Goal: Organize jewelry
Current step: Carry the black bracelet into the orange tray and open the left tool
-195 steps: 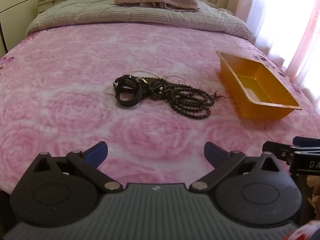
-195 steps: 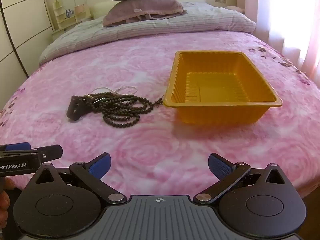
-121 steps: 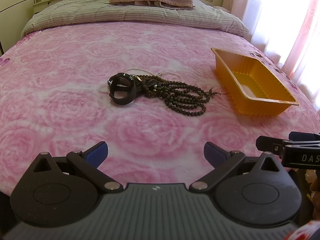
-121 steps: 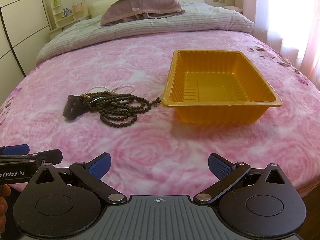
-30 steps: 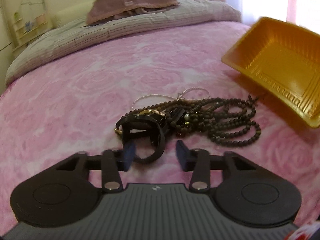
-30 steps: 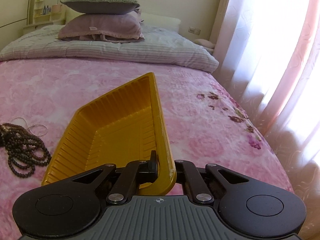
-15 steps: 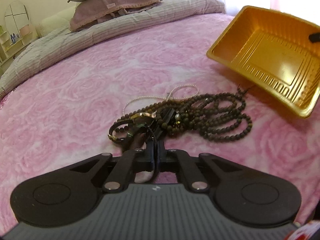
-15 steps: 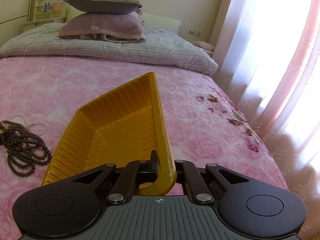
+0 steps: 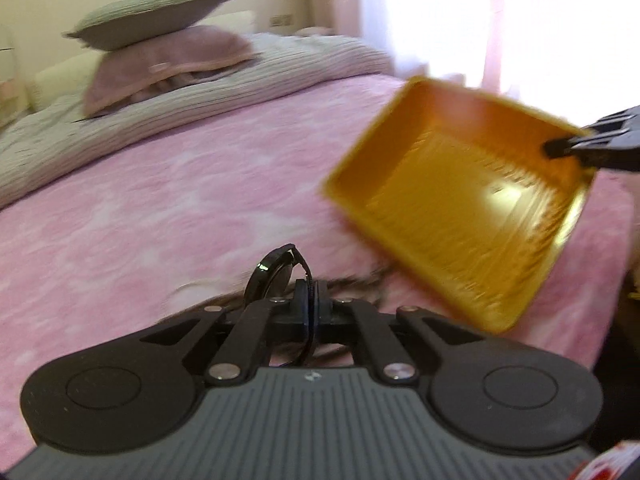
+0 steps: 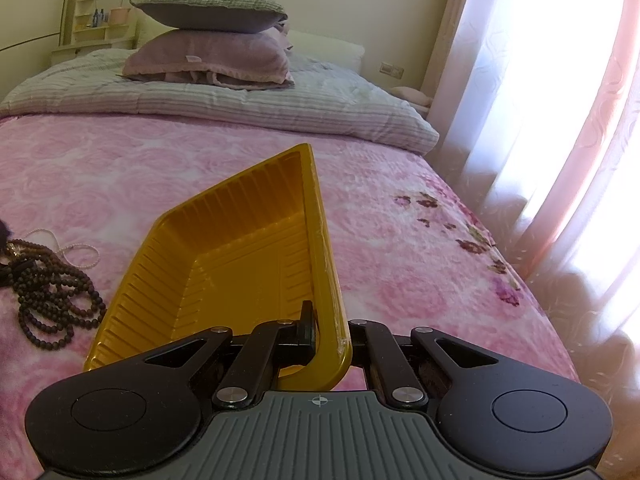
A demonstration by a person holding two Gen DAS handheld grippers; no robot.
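My left gripper [image 9: 311, 296] is shut on the strap of a black watch [image 9: 270, 278], which hangs clear of the bed; the view is blurred by motion. Behind it lie blurred dark wooden beads [image 9: 356, 280]. The yellow plastic tray [image 9: 460, 220] sits tilted at the right, its open side facing the watch. My right gripper [image 9: 560, 146] pinches its far rim. In the right wrist view the right gripper [image 10: 328, 332] is shut on the tray [image 10: 240, 256] rim, one side raised. The bead necklaces [image 10: 52, 292] and a thin pearl chain [image 10: 76, 254] lie at the left.
A pink rose-patterned bed cover [image 10: 400, 240] spreads under everything. Stacked pillows [image 10: 208, 56] and a striped quilt lie at the head. A bright pink curtain [image 10: 560, 120] hangs beyond the bed's right edge. A shelf stands at the back left.
The left gripper closed on the black watch, then lifted it off the bead pile and swung toward the tray. The right gripper and tilted tray have stayed put.
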